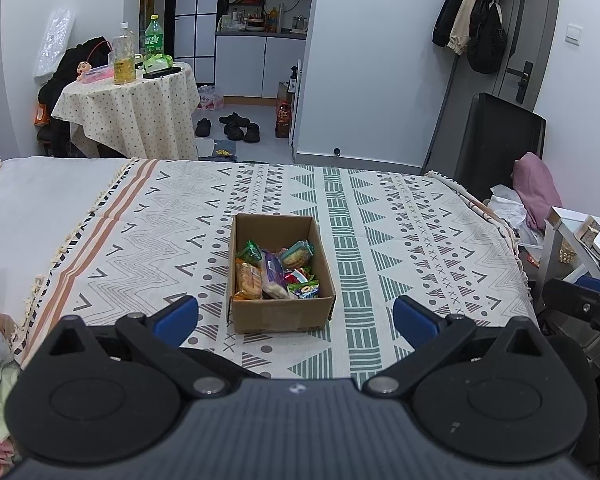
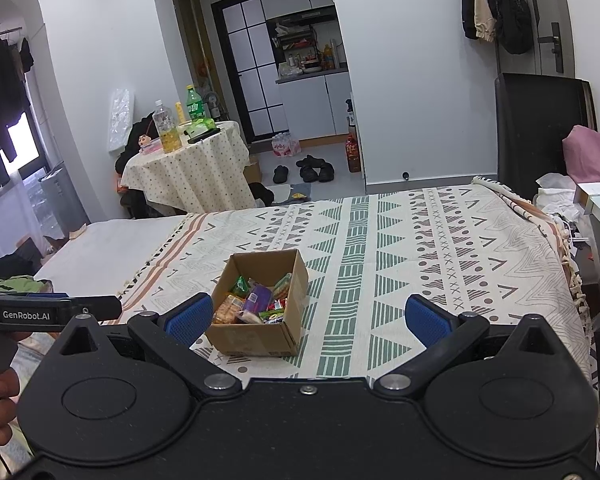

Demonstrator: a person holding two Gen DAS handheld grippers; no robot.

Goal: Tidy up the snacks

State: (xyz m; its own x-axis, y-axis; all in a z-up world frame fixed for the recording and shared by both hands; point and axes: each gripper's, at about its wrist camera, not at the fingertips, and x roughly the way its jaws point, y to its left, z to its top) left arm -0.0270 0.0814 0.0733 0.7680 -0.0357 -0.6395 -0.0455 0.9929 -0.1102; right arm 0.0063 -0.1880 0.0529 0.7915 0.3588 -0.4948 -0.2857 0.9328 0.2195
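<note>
Patterned blanket (image 1: 380,216) carries a cardboard box (image 1: 282,314) of light, crinkly, slippery snack packets (image 1: 276,272), best pinched at their sealed edges. Left gripper (image 1: 296,318) and right gripper (image 2: 309,316) both gape empty.

Bed (image 1: 40,200) carries patterned blanket (image 1: 420,240); cardboard box (image 1: 282,314) sits on it.

Snacks (image 1: 278,274) in box (image 1: 282,314) on bed (image 1: 420,240)

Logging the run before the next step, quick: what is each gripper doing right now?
Left gripper: jaws open, holding nothing, short of the cardboard snack box.
Right gripper: jaws open, holding nothing.
</note>
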